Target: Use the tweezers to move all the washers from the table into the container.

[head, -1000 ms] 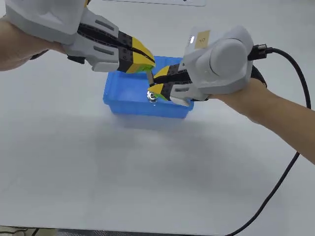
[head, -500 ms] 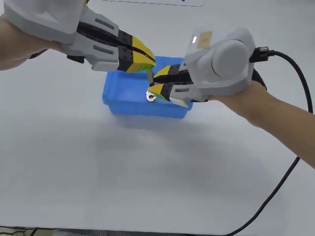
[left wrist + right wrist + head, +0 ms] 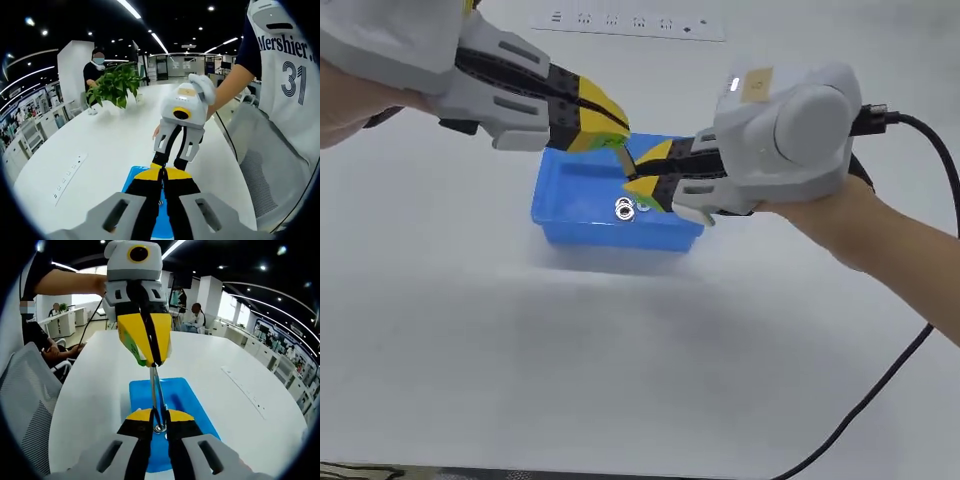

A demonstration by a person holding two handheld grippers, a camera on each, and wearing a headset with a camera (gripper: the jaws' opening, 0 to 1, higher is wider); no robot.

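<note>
Washers (image 3: pixel 625 209): at least two, lying inside blue container (image 3: pixel 610 232), far centre of table (image 3: pixel 620 360). No washer lies on the visible table, so task judged nearly done.
Tweezers (image 3: pixel 154 390): clamped in left claw (image 3: pixel 618 128), tips pinched by narrow right claw (image 3: pixel 638 185), above container.

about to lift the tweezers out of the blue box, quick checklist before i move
1. Left gripper jaws shut on the tweezers: ok.
2. Right gripper jaws pinching the tweezers near the tip: ok.
3. Tweezers tip over the blue container: ok.
4. Washers lying inside the container: ok, two show in the head view.
5. Tip has let go of its washer: cannot tell.
6. More washers waiting on the table: cannot tell.
</note>
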